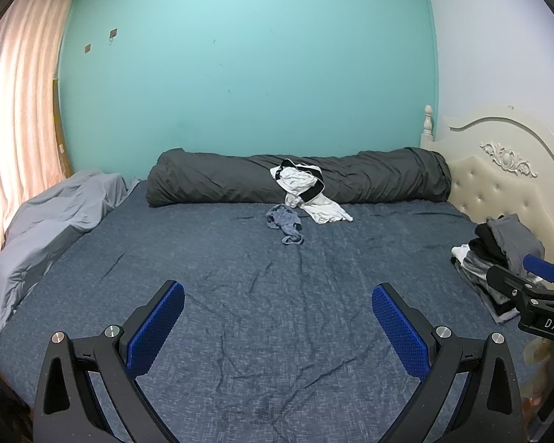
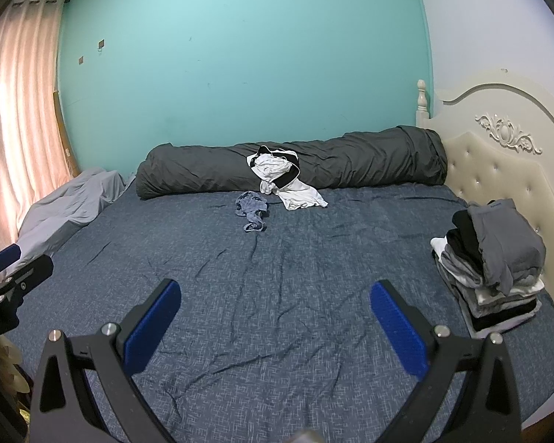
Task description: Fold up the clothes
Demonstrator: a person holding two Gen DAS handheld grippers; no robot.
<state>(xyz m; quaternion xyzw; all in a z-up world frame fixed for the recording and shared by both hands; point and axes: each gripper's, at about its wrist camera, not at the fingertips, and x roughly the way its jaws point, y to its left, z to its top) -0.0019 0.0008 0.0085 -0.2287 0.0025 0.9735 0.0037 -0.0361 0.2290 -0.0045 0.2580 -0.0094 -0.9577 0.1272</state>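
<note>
A crumpled blue-grey garment (image 1: 285, 225) (image 2: 252, 211) lies on the dark blue bed sheet (image 1: 240, 313) (image 2: 277, 295) at mid-far. Behind it a white and black garment (image 1: 306, 192) (image 2: 282, 179) drapes over the rolled grey duvet. A stack of folded grey, black and white clothes (image 1: 498, 258) (image 2: 495, 262) sits at the right by the headboard. My left gripper (image 1: 278, 299) is open and empty above the near sheet. My right gripper (image 2: 275, 297) is open and empty too; it also shows at the right edge of the left wrist view (image 1: 543, 280).
A rolled dark grey duvet (image 1: 295, 177) (image 2: 288, 166) lies along the teal wall. A light grey blanket (image 1: 55, 221) (image 2: 74, 199) is heaped at the left by the pink curtain (image 1: 18, 110). A cream padded headboard (image 2: 498, 170) bounds the right side.
</note>
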